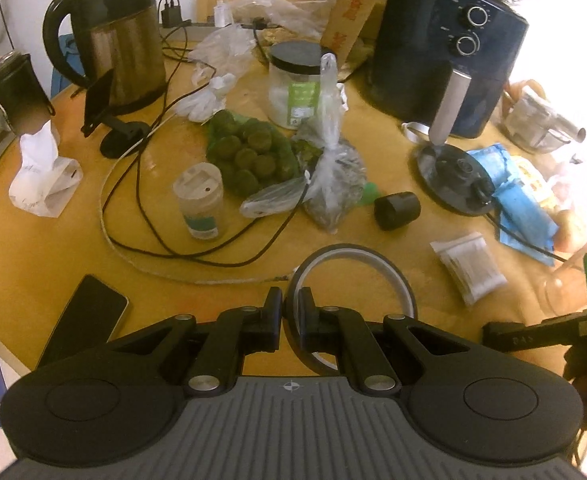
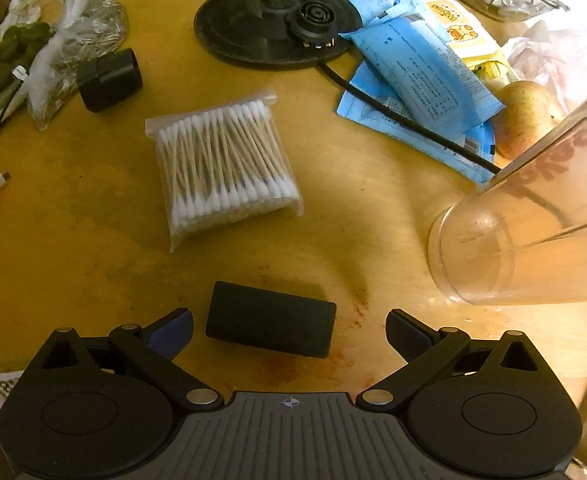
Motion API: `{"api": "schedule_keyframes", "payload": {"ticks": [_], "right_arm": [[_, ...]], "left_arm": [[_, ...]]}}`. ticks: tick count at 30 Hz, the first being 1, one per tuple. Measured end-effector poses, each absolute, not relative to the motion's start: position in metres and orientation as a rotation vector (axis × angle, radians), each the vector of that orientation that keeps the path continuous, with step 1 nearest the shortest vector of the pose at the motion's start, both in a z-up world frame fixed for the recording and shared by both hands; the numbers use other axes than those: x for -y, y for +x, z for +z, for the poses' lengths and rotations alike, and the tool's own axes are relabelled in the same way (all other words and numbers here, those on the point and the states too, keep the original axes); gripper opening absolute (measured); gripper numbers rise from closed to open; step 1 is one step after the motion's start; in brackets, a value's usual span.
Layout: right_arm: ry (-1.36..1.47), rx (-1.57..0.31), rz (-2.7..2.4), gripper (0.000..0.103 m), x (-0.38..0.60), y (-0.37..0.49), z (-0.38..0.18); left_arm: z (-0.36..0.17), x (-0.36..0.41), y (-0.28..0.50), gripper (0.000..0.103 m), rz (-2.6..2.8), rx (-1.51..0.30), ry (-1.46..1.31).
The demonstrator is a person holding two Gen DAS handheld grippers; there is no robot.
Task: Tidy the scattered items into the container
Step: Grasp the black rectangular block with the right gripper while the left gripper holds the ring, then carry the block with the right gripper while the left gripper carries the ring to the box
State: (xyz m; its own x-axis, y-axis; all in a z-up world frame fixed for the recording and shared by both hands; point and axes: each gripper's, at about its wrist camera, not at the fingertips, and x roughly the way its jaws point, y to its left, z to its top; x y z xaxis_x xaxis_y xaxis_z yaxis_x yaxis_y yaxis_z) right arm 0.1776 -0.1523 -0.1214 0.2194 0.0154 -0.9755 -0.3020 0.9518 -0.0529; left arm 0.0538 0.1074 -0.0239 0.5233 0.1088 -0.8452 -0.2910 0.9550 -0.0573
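The bench was a proper mess, but the action was at the near edge. The right gripper hung over a small black rectangular block, jaws spread wide with the block lying flat between them and neither pad touching it. Looked like a rigid little thing with a matte finish, probably light and not slippery, so squeezing across its short sides near the middle seemed the safe bet.

The left gripper had its jaws pinched together on the rim of a black ring with a pale inner band, maybe a tape roll. Thin hoop, so I'd guess it could swing in the grip.

Just beyond the block lay a bag of cotton swabs, soft and crinkly, best taken across the fat middle. A clear plastic cup stood tilted at the right, which I took for the container, though I couldn't be sure.
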Motion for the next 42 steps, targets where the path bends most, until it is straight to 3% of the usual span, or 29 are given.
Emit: {"api": "schedule_keyframes", "payload": {"ticks": [5, 16, 22, 42], "right_arm": [[-0.241, -1.356, 0.213, 0.086, 0.150, 0.178, -0.130], [-0.227, -1.352, 0.206, 0.092, 0.153, 0.177, -0.132], [-0.190, -1.352, 0.240, 0.072, 0.154, 0.172, -0.128], [-0.190, -1.240, 0.306, 0.072, 0.151, 0.163, -0.085]], "left_arm": [[-0.024, -0.111, 0.047, 0.009, 0.262, -0.995, -0.205], [-0.025, -0.121, 0.033, 0.009, 0.305, -1.003, -0.225], [-0.026, -0.126, 0.025, 0.009, 0.321, -1.004, -0.242], [-0.021, -0.131, 0.012, 0.009, 0.331, -1.001, -0.266]]}}
